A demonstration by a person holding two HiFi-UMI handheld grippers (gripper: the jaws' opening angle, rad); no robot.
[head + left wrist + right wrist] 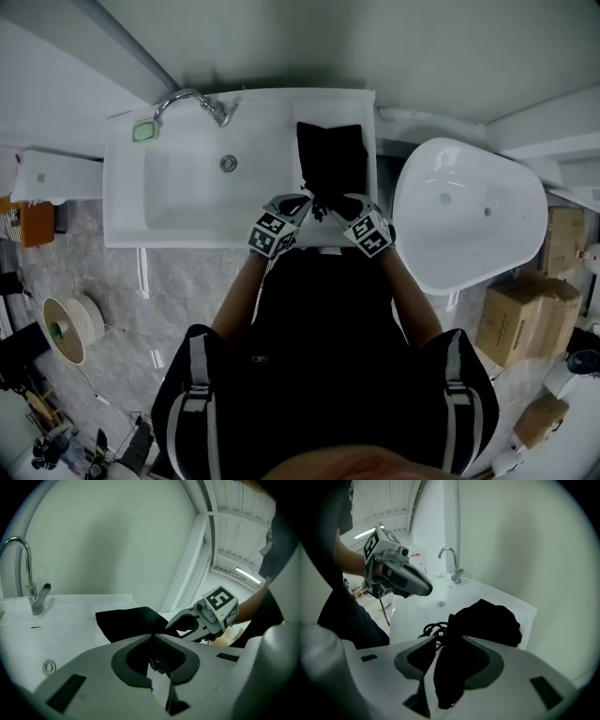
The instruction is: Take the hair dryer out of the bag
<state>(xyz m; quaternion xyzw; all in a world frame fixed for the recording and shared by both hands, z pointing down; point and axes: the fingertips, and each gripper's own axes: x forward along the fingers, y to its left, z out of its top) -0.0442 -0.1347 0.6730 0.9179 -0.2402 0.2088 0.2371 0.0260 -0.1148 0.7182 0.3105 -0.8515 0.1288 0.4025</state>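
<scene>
A black bag [333, 159] lies on the white counter to the right of the sink basin. Both grippers meet at its near edge. My left gripper [302, 202] is shut, its tips [152, 635] at the bag's [131, 620] near left corner; whether it pinches fabric I cannot tell. My right gripper [328, 204] stands open, with black fabric hanging between its jaws [449, 639]. A coiled black cord [433, 630] spills out beside the bag [492, 620]. The hair dryer's body is hidden. The left gripper [426, 590] shows at upper left in the right gripper view.
The white sink [187, 187] has a chrome faucet [192, 98], a drain [228, 163] and a green soap dish [143, 131]. A white tub [469, 216] stands to the right, with cardboard boxes [525, 319] beyond. A spool [66, 328] sits on the floor at left.
</scene>
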